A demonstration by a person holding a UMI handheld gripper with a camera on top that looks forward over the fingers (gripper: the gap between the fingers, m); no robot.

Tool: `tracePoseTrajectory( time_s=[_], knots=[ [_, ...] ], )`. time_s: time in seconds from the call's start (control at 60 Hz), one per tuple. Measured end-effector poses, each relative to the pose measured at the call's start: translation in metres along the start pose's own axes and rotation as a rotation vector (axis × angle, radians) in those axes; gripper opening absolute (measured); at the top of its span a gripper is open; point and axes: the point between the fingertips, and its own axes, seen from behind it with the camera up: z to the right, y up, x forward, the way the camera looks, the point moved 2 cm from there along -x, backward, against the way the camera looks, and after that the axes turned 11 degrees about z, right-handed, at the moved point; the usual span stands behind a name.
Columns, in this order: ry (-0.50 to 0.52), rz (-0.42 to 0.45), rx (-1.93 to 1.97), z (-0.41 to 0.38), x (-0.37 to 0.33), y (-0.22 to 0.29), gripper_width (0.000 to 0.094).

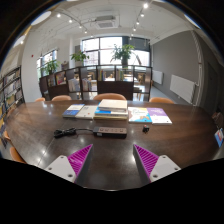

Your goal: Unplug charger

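A dark power strip (111, 131) lies on the dark wooden table (170, 145), a little beyond my fingers and about midway between them. A thin dark cable (67, 131) curls on the table to its left. I cannot make out the charger on the strip from here. My gripper (113, 160) is open, its two magenta pads (80, 157) spread wide over bare table, with nothing between them.
Books and magazines (112, 112) lie in a row across the table beyond the strip, with more at the right (150, 116). Chairs (110, 96) stand along the far side. A blue object (218, 136) sits at the table's right end.
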Motion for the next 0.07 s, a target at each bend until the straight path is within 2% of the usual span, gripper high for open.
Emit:
tracePoseTrajectory(
  time_s=[0.067],
  knots=[
    [-0.005, -0.006, -0.004, 0.0007, -0.0007, -0.0019, 0.0793]
  ],
)
